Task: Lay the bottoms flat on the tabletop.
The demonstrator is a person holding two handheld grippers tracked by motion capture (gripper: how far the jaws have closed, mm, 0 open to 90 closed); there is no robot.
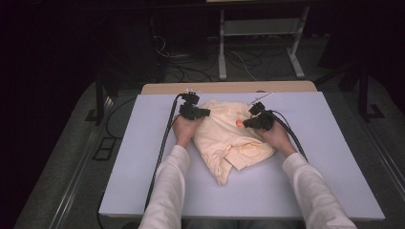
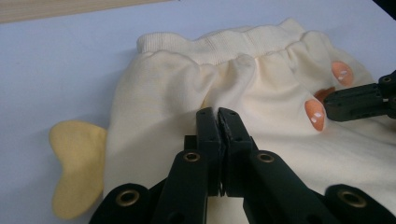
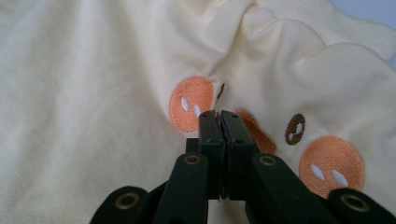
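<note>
Room: dark around the table (image 1: pixel 143 181), with cables and a pale metal frame (image 1: pixel 260 43) on the floor beyond its far edge; a strip of wood (image 1: pixel 229 87) shows along that far edge
Table: pale lavender-white top; the cream garment (image 1: pixel 229 138) lies crumpled at its middle, nearer the far edge than the near one
Garment: cream knit with a ribbed hem (image 2: pixel 224 44) turned toward the far side of the table; orange embroidered patches (image 3: pixel 190 103) and a small brown one (image 3: pixel 295 127) sit on its upper layer; a yellow flap (image 2: pixel 77 168) sticks out from its side onto the bare table
Left hand-held gripper (image 1: pixel 193 110): at the garment's far left corner; its jaws stand pressed together, and in the left gripper view a fold of the cream cloth rises right at their tips (image 2: pixel 218 114); whether cloth is pinched between them cannot be told
Right hand-held gripper (image 1: pixel 252 121): over the garment's far right part, just beside an orange patch; jaws closed tight, tips (image 3: pixel 219 116) lying against the cloth between two orange patches; a pinch of cloth cannot be made out
Sleeves: white, coming in from the near edge on either side of the garment
</note>
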